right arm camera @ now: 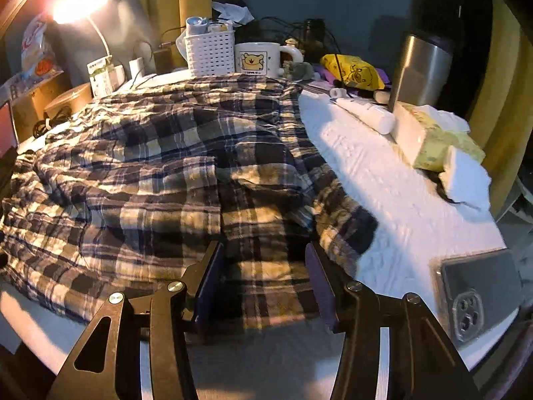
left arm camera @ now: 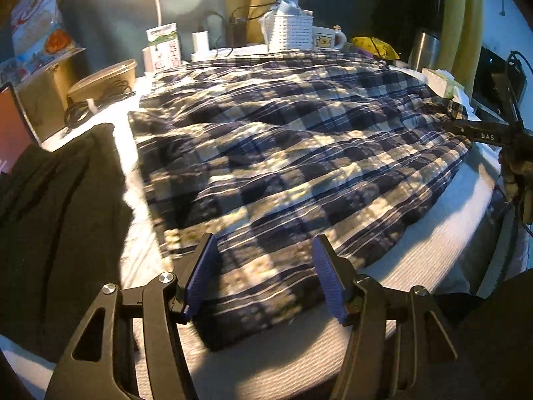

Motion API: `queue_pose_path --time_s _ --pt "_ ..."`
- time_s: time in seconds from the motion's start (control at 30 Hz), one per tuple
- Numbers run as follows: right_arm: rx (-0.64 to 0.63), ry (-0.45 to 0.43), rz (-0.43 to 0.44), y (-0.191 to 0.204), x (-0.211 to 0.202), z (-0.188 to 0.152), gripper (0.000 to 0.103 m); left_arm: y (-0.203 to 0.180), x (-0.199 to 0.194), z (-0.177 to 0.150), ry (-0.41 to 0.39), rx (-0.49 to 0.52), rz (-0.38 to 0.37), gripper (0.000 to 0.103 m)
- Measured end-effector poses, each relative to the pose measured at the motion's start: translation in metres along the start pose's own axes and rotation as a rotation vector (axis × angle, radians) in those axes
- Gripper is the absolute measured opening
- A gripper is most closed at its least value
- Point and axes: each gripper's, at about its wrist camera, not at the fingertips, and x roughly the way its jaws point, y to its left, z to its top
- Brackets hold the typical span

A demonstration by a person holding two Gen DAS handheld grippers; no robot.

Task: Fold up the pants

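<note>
Blue, black and cream plaid pants (left arm camera: 283, 153) lie spread and wrinkled over a white textured surface (left arm camera: 433, 233). In the left wrist view my left gripper (left arm camera: 265, 263) stands open just above the pants' near edge, with cloth lying flat between its blue pads and not pinched. The right gripper's black finger (left arm camera: 483, 135) shows at the pants' far right edge. In the right wrist view the pants (right arm camera: 150, 173) fill the left and middle. My right gripper (right arm camera: 265, 266) is open over a folded hem near the front, its pads apart on either side of the cloth.
A black garment (left arm camera: 60, 216) lies left of the pants. To the right are a phone (right arm camera: 479, 293), a tissue box (right arm camera: 429, 140) and a steel tumbler (right arm camera: 419, 70). Behind stand a mug (right arm camera: 260, 58), a white basket (right arm camera: 210, 53), a lit lamp (right arm camera: 80, 0) and a brown bowl (left arm camera: 106, 80).
</note>
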Motion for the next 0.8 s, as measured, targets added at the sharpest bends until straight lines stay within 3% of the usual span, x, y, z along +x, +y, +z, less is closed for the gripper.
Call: queue_pose_path --time_s 0.17,0.37,0.43,0.53,0.73,0.8 --pt "-0.005 -0.009 -0.027 -0.003 -0.016 -0.005 0.053 0.008 -0.007 -0.002 0.018 -0.005 0.028 0.059" --pt "-0.002 -0.067 -0.061 -0.012 -0.042 -0.005 0.053 0.007 -0.032 0.000 -0.056 0.017 -0.011 0.059" --pt "-0.002 -0.080 -0.085 -0.016 -0.049 -0.005 0.054 0.000 -0.029 -0.001 -0.045 0.054 -0.016 0.064" --pt "0.000 -0.094 -0.111 -0.023 -0.054 -0.006 0.069 -0.011 -0.020 -0.006 -0.008 0.112 -0.017 0.069" --pt "-0.028 -0.076 -0.146 -0.028 -0.050 -0.012 0.071 -0.012 -0.018 -0.017 0.031 0.171 0.022 0.071" --pt "-0.044 -0.068 -0.169 -0.028 -0.047 -0.014 0.072 -0.009 -0.021 -0.017 0.034 0.185 0.066 0.071"
